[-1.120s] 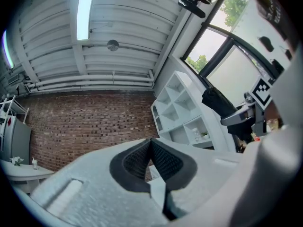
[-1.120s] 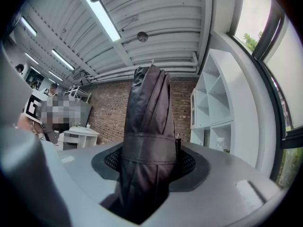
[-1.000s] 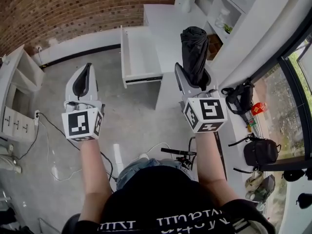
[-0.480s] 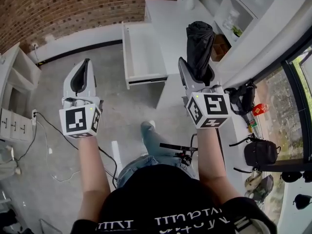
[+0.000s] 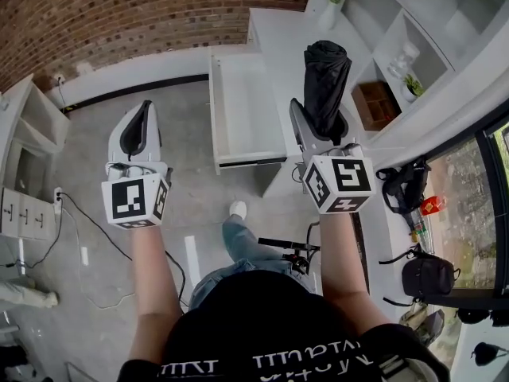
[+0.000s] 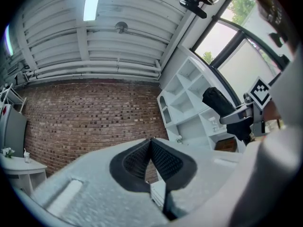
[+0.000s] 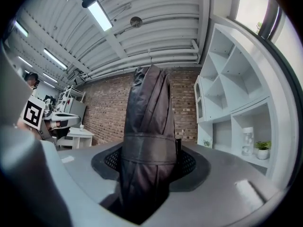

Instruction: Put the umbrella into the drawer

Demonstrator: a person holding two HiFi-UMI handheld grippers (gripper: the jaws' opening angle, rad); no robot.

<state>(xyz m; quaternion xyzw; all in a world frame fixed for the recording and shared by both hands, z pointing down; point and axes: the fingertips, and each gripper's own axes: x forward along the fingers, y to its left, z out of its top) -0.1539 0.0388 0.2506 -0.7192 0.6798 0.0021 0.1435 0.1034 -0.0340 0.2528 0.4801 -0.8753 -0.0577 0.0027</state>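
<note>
A folded black umbrella (image 5: 324, 86) sticks forward out of my right gripper (image 5: 322, 130), which is shut on it. In the right gripper view the umbrella (image 7: 147, 145) fills the middle, clamped between the dark pads (image 7: 189, 167). The open white drawer (image 5: 242, 110) juts from the white cabinet, just left of the umbrella, and looks empty. My left gripper (image 5: 135, 134) hangs over the grey floor to the drawer's left, jaws together with nothing in them. In the left gripper view its pads (image 6: 168, 162) meet at the tips.
White shelving (image 5: 398, 30) with small plants and a bottle lines the right side. A brown box (image 5: 375, 104) sits in a cubby. Bags (image 5: 409, 185) lie by the window. A small white cabinet (image 5: 28, 157) stands at the left; cables (image 5: 79, 221) cross the floor. A brick wall (image 5: 119, 14) is behind.
Both grippers have travelled toward the cabinet; the drawer and shelving now sit closer and lower in the head view. The person's foot has stepped forward. The umbrella stays gripped.
</note>
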